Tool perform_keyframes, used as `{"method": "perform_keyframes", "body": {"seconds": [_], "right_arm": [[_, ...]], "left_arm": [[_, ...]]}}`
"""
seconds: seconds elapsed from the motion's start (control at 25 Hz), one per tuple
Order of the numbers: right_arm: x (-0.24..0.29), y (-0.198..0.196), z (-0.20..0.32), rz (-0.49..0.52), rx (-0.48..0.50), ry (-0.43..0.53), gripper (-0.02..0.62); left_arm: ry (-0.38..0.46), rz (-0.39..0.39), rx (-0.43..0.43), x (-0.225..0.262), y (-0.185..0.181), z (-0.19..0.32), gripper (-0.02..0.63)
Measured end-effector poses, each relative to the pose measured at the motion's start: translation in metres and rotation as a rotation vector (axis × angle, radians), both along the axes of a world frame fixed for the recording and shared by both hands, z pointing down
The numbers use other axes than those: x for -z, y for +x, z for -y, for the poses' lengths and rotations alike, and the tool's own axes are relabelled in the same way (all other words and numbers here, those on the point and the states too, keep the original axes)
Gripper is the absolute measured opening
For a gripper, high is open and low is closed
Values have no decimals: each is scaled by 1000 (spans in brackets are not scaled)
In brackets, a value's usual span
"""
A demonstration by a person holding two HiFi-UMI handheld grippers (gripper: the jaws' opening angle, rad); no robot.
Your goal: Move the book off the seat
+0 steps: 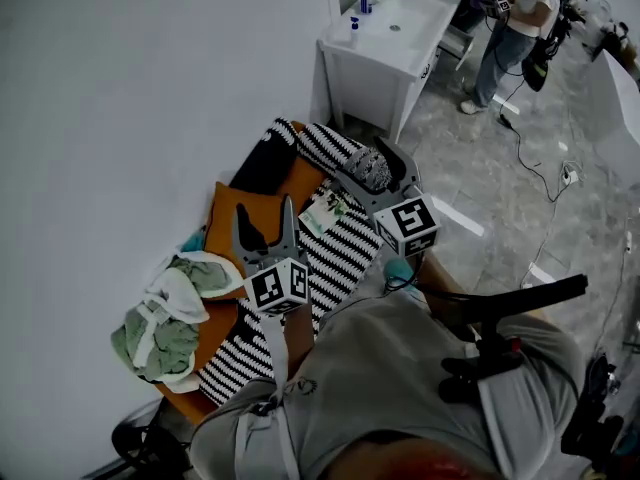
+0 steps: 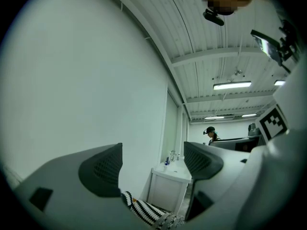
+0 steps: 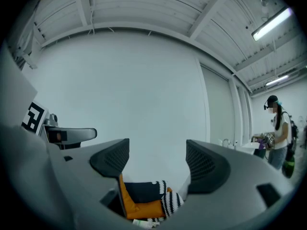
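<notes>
Thin white-and-green book (image 1: pixel 325 211) lay on the black-and-white striped blanket (image 1: pixel 340 258) over the orange seat (image 1: pixel 228 211) - just left of the right hand-held gripper (image 1: pixel 372 168), closer to it than to the left hand-held gripper (image 1: pixel 265 218). Both gaped open, empty.

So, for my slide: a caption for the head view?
Left gripper and right gripper, both open, near book on striped seat.
</notes>
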State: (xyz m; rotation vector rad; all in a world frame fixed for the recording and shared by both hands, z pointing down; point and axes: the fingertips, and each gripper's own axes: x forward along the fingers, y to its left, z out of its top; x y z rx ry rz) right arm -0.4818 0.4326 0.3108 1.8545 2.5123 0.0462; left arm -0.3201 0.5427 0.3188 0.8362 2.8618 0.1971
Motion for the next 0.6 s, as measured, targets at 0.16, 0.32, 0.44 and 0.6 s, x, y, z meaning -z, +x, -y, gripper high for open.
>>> {"method": "perform_keyframes", "body": {"seconds": [0.16, 0.32, 0.44, 0.6], "right_arm": [[-26, 2, -10, -23, 14, 68, 359], [-59, -7, -23, -49, 11, 114, 359], [-89, -23, -35, -67, -5, 125, 359], [-139, -34, -47, -111, -16, 166, 359]], "left_arm": [[44, -32, -7, -23, -7, -4, 397], [77, -76, -30, -55, -20, -14, 397], [94, -102, -32, -85, -33, -28, 397], [134, -144, -26, -130, -42, -42, 397]]}}
